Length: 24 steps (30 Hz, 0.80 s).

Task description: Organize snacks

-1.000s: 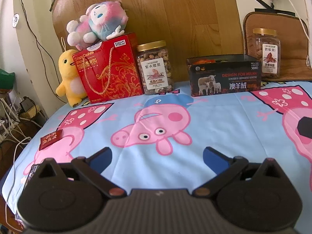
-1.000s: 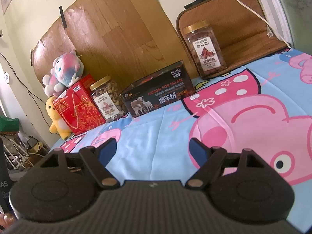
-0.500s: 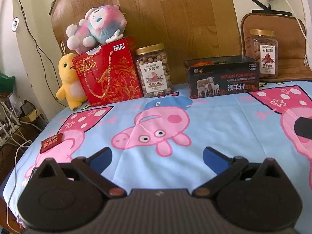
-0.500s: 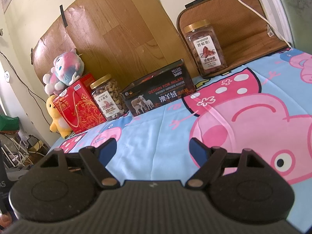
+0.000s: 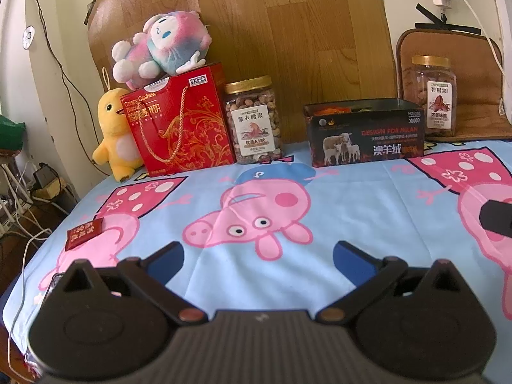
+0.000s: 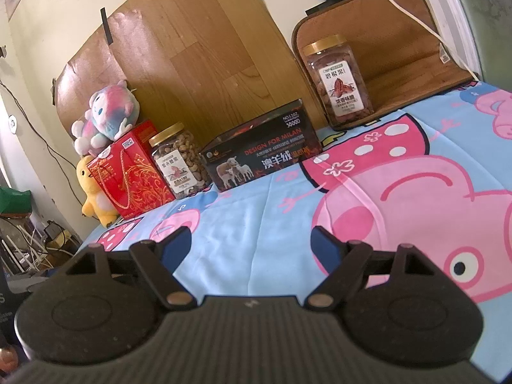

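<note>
Blue-padded left gripper [image 5: 258, 257] gapes empty over the counter [image 5: 352, 198]; a small red snack packet [image 5: 84, 229] lies near its left edge. Right gripper [image 6: 251, 244] likewise spread, black snack box [image 6: 260, 155] along the back edge.

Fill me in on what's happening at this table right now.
A person holds a claw in each hand over a cartoon-pig tablecloth, and neither grips anything: the left claw and right claw both stand open and empty. Along the back sit a red cashew biscuit box, a jar of mixed nuts, an open black box and a pecan jar. One small red snack packet lies loose near the left claw. No sorting is under way at this moment.
</note>
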Tool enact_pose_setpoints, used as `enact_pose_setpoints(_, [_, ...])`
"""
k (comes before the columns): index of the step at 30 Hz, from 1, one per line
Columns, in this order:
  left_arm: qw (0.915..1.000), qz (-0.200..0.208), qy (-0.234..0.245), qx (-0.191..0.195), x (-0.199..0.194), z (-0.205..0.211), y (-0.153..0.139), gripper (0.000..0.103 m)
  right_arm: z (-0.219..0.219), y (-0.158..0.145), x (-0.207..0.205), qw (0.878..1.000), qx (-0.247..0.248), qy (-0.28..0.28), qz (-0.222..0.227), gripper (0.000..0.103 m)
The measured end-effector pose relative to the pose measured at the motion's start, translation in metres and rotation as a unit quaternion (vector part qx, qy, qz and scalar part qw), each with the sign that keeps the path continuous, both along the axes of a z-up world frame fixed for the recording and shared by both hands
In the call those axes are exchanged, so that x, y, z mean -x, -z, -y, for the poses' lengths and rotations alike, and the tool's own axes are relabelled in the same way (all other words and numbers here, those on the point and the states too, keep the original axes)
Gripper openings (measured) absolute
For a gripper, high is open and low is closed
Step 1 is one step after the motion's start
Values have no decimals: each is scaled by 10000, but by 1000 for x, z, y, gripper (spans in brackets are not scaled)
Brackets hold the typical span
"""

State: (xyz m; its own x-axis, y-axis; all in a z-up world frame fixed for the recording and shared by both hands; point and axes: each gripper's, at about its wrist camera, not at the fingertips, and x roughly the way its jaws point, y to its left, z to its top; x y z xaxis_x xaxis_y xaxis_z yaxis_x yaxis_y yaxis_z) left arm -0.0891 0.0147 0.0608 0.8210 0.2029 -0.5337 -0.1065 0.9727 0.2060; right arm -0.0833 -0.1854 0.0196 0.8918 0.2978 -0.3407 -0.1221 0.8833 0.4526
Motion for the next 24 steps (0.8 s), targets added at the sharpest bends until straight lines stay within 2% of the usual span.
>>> enact_pose_setpoints(9, [9999, 27, -35, -114, 0, 0, 0, 103, 1, -2, 0, 10000, 29, -16, 47, 84])
enact_pose_setpoints(24, [9998, -163, 62, -52, -2, 1, 4, 103, 0, -2, 0, 10000, 43, -32, 33, 84])
